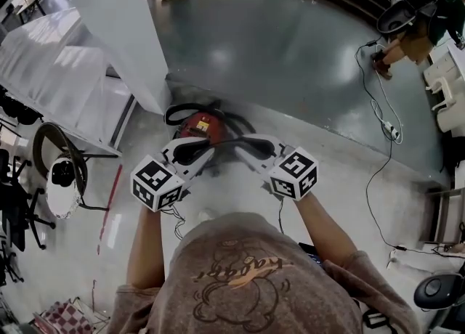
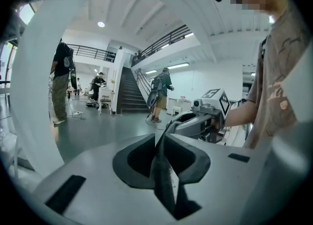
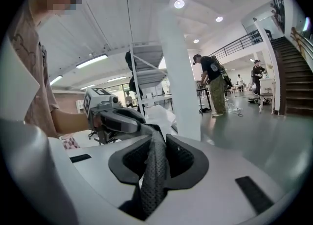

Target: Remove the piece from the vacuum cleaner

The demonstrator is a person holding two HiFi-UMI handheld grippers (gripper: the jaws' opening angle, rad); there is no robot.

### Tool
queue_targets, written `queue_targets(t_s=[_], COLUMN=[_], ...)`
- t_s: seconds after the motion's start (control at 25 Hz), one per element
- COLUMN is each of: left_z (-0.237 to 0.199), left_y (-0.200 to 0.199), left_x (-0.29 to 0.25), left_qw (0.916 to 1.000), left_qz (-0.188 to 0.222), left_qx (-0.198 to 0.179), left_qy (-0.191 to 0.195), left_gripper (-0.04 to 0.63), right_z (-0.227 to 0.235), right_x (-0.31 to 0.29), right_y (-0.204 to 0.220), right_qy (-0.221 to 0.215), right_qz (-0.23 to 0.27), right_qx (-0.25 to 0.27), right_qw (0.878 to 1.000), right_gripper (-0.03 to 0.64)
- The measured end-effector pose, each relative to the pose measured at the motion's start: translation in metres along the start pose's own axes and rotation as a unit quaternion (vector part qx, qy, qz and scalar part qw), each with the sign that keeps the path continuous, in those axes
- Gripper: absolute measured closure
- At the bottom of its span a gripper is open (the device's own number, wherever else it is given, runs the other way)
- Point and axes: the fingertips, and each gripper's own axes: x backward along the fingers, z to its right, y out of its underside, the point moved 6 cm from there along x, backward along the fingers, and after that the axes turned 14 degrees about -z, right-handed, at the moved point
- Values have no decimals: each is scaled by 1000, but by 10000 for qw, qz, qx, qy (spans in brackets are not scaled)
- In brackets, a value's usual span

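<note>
Red vacuum cleaner (image 1: 200, 125) sits on the grey floor (image 1: 290, 42). Just above it a dark mesh strap (image 1: 218, 141) hangs between the left tool (image 1: 190, 152) and right tool (image 1: 251, 152), each pinched nearly closed on one end. Looks like the pull-off step. Can't tell if it's fully free, so next up is lifting it clear.

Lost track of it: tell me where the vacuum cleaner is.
Head view, centre: the red vacuum cleaner sits on the floor beyond the left gripper, beside the white pillar.
</note>
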Motion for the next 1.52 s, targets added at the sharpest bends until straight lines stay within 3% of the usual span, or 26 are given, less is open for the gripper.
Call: queue_targets(t_s=[0.44,1.52], left_z=[1,10], left_y=[44,52], left_x=[-19,4], left_qw=[9991,9982], left_qz=[-122,-190], left_qx=[416,514], left_qy=[-32,-259], left_gripper=[537,535], right_z=[0,-26], right_x=[-23,-28], right_y=[40,42], right_qy=[38,-16], right_qz=[-163,-58], right_qx=[-43,-104], right_qw=[9999,9999], right_gripper=[549,557])
